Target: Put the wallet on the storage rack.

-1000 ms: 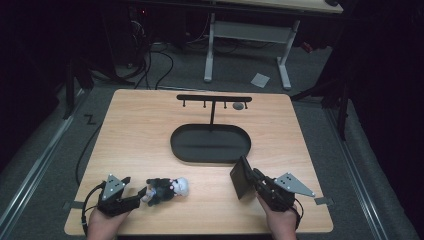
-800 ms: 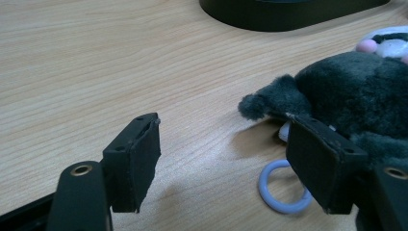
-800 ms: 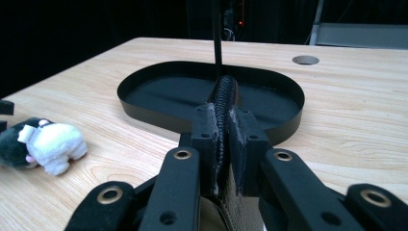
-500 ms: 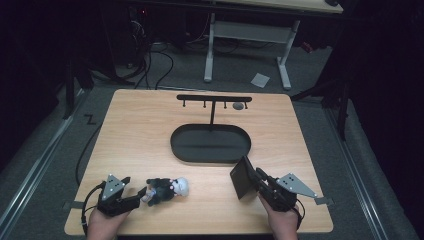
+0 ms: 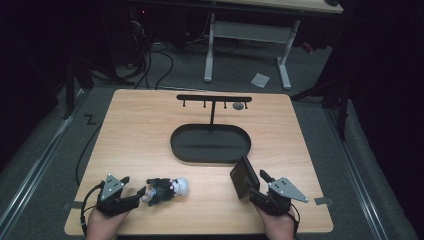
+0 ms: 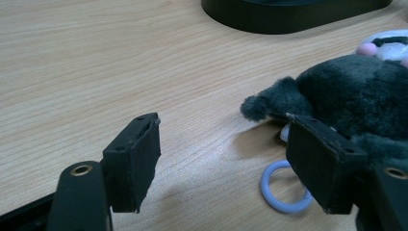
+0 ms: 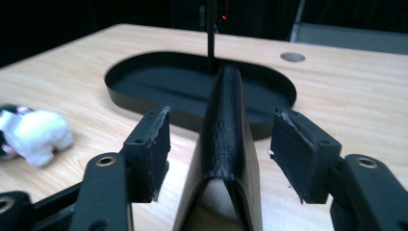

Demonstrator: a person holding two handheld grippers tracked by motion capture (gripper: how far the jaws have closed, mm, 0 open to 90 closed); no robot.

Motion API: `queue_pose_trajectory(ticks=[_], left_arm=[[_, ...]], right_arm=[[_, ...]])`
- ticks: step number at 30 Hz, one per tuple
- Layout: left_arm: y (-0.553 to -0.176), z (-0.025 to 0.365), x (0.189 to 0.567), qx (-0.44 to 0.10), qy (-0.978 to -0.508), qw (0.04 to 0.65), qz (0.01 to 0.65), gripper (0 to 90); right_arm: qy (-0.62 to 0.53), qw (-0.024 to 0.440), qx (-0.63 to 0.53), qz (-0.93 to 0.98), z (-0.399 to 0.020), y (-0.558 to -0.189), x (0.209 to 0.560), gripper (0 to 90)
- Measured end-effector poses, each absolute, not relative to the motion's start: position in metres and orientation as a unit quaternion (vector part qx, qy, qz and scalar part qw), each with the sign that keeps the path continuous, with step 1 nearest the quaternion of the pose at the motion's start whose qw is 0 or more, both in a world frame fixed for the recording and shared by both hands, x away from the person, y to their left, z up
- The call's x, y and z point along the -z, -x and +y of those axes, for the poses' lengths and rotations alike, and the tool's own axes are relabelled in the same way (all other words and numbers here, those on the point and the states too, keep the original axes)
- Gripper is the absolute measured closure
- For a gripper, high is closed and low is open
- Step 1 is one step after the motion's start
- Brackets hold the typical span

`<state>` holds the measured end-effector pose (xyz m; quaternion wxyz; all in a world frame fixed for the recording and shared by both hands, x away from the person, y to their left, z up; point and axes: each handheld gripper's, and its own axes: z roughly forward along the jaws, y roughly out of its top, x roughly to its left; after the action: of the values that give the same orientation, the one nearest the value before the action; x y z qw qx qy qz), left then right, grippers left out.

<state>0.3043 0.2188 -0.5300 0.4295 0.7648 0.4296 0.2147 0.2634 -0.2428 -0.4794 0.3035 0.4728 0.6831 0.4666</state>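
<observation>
A dark grey plush toy [image 5: 164,189] with a white head lies near the table's front left. In the left gripper view the plush toy [image 6: 351,91] fills the right side, with a pale ring [image 6: 284,188] beside it on the wood. My left gripper [image 5: 141,193] points at the toy from the left. The left gripper [image 6: 221,149] is open, its right jaw just in front of the plush and bare table between the jaws. A black folded leather case [image 5: 244,176] stands upright at the front right. My right gripper [image 7: 221,144] is open, its jaws on either side of the case [image 7: 226,130] without touching it.
A black oval tray [image 5: 210,150] with a T-shaped hook stand [image 5: 214,98] sits mid-table, just beyond the case. A small grey disc [image 5: 239,105] is set in the tabletop behind it. Desk legs and cables fill the dark floor past the far edge.
</observation>
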Motion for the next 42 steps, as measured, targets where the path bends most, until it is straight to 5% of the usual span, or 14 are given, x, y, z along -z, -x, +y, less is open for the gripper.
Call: queue_pose_trajectory(ticks=[8, 20, 30, 42], left_arm=[[-0.304, 0.218, 0.53, -0.214, -0.765, 0.429, 0.429, 28.3], [-0.304, 0.219, 0.53, -0.214, -0.765, 0.429, 0.43, 28.3], [-0.304, 0.218, 0.531, -0.213, -0.766, 0.428, 0.429, 28.4], [-0.304, 0.218, 0.531, -0.213, -0.767, 0.428, 0.428, 28.6]], right_arm=[[-0.491, 0.295, -0.439, 0.692, -0.236, -0.267, 0.493, 36.8], [-0.488, 0.311, -0.433, 0.692, -0.238, -0.265, 0.497, 51.2], [-0.489, 0.311, -0.436, 0.688, -0.241, -0.264, 0.495, 71.8], [-0.478, 0.32, -0.445, 0.687, -0.242, -0.263, 0.489, 75.2]])
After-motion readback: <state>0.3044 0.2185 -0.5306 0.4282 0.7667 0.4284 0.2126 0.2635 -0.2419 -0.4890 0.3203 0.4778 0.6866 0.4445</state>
